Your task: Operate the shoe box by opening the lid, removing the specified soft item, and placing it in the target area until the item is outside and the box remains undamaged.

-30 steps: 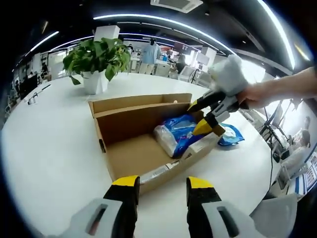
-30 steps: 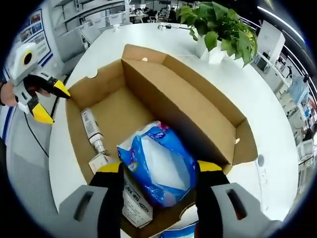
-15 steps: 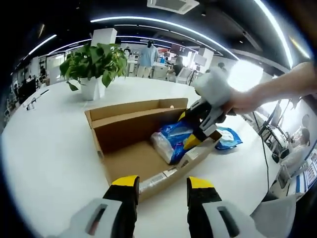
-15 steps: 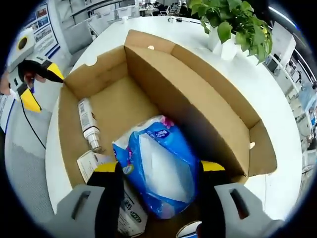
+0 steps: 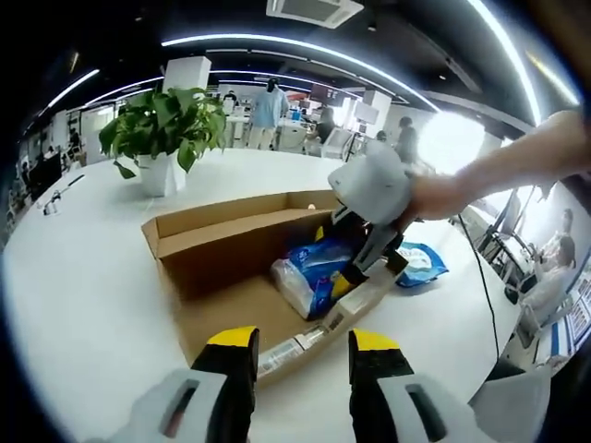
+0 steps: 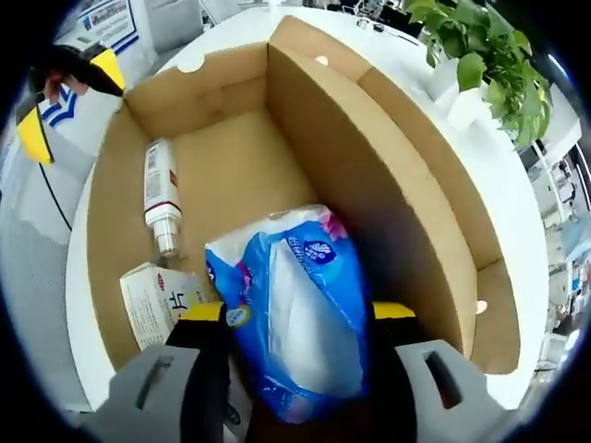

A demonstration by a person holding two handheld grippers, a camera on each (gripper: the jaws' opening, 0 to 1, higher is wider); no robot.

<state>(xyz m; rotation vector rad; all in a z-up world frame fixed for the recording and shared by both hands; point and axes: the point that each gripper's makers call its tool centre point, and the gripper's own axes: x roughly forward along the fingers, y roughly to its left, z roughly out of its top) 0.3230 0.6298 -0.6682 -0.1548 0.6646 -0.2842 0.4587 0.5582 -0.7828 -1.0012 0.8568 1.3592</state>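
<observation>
The blue tissue pack (image 6: 295, 323) lies inside the open shoe box (image 6: 388, 175), near one end, beside a small white carton (image 6: 157, 300) and a white bottle (image 6: 160, 198) on the box floor. Judged by its plastic wrap and bulging shape, the pack is light, soft and compressible, with a slippery film; grip it across its middle, where it will yield without tearing. The right hand-held gripper (image 6: 295, 318) is lowered into the box with its jaws apart, one on each side of the pack, not yet closed on it. The left hand-held gripper (image 5: 300, 346) hangs outside the box above the table (image 5: 83, 277), jaws apart and empty. A second blue pack (image 5: 417, 260) lies on the table beyond the box, and a potted plant (image 5: 162, 125) stands farther off.
</observation>
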